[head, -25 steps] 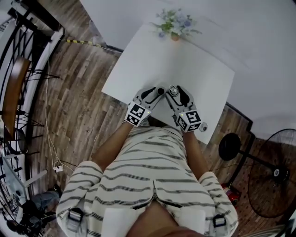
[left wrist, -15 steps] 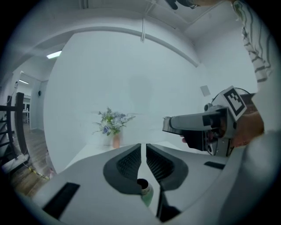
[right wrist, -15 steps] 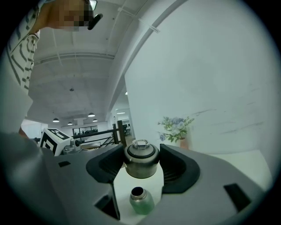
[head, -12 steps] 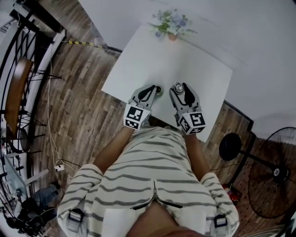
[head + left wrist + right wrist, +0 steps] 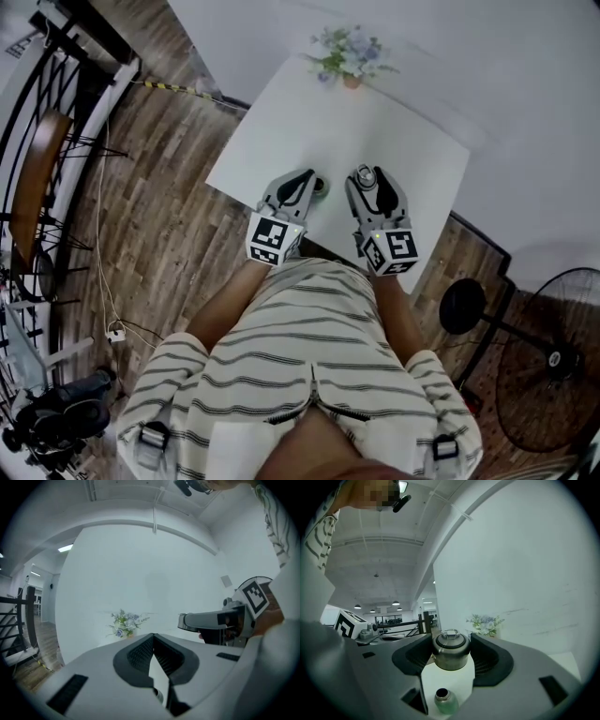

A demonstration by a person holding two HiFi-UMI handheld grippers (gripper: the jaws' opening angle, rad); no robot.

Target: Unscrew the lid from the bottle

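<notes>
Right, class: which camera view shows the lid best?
The right gripper view: the lid sits large and central, clamped in the right hand-held gripper above the open bottle. The head view shows only a small glint from above; the left gripper view does not show it clearly.

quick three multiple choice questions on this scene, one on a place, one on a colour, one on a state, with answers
1. Where do the flowers stand?
A) at the far edge of the table
B) on the floor
C) between the two grippers

2. What colour is the bottle?
A) red
B) green
C) black

3. What state is the lid in?
A) screwed on the bottle
B) lying flat on the table
C) off, clamped in the right gripper

Answers:
1 A, the head view shows them at the edge farthest from the person.
2 B, its body is green below the open neck.
3 C, the jaws grip it above the open bottle.
</notes>
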